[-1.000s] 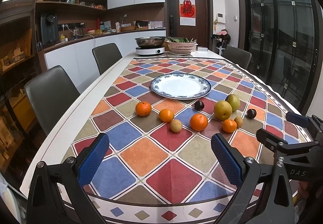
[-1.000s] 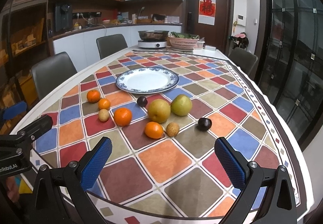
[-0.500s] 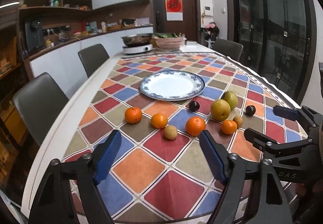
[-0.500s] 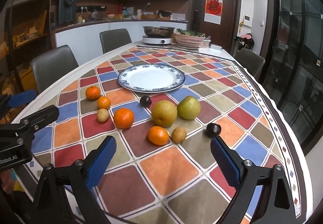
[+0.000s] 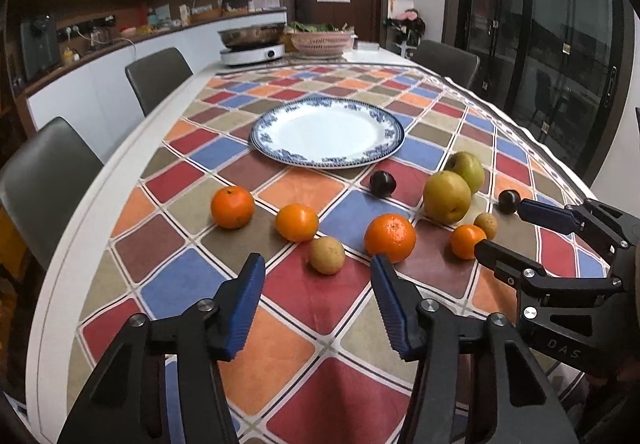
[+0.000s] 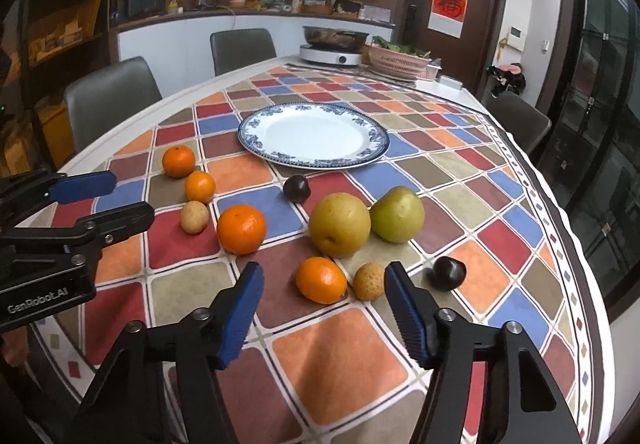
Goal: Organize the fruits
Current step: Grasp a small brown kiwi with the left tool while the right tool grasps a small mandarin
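1. The bench point(image 5: 120, 180) wears a chequered cloth point(image 5: 320, 304) of coloured diamonds in a kitchen-dining room.
2. "GenRobot.AI" marks the left gripper point(image 6: 124, 200); "DAS" the right gripper point(image 5: 504, 228).
3. A glossy blue-rimmed plate point(image 5: 396, 132) sits mid-frame, round fruits point(image 5: 390, 238) below it.
4. Both jaws have just been closing, part open, empty.

"GenRobot.AI" on left tool point(image 6: 82, 204), "DAS" on right tool point(image 5: 516, 228)

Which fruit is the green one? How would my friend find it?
Start at the big blue-rimmed plate in the middle of the checkered table. Come toward the camera and right to two large round fruits touching. The green pear is the right one; its neighbour is yellow-brown.
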`<control>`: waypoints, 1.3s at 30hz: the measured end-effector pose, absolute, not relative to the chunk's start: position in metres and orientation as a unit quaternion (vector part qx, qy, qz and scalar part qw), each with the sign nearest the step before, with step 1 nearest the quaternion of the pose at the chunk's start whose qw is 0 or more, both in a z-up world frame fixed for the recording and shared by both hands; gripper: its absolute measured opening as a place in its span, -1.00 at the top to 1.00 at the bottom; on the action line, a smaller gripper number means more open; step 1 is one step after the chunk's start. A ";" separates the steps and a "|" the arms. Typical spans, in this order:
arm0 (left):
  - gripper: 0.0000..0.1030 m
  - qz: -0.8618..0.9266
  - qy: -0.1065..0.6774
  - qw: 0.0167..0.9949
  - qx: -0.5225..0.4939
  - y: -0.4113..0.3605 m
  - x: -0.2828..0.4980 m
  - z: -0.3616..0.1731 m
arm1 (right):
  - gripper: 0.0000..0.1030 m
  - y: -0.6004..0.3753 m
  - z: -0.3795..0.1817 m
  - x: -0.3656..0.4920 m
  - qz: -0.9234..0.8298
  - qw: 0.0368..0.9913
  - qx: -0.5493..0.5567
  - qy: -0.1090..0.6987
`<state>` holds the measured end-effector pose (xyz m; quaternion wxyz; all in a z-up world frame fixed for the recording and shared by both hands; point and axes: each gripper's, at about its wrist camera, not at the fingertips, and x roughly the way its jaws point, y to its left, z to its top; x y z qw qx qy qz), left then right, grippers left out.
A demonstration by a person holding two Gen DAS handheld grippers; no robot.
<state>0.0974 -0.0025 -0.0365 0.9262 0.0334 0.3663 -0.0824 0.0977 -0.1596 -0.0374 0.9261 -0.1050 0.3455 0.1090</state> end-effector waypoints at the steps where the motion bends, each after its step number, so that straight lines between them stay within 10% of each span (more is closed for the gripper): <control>1: -0.01 -0.084 0.369 0.925 0.033 -0.003 0.099 -0.038 | -0.16 -0.159 -0.040 0.101 0.110 0.924 -0.108 0.350; 39: 0.45 -0.104 0.429 0.896 0.042 -0.014 0.146 -0.075 | 0.31 -0.150 -0.066 0.128 0.125 0.895 -0.153 0.400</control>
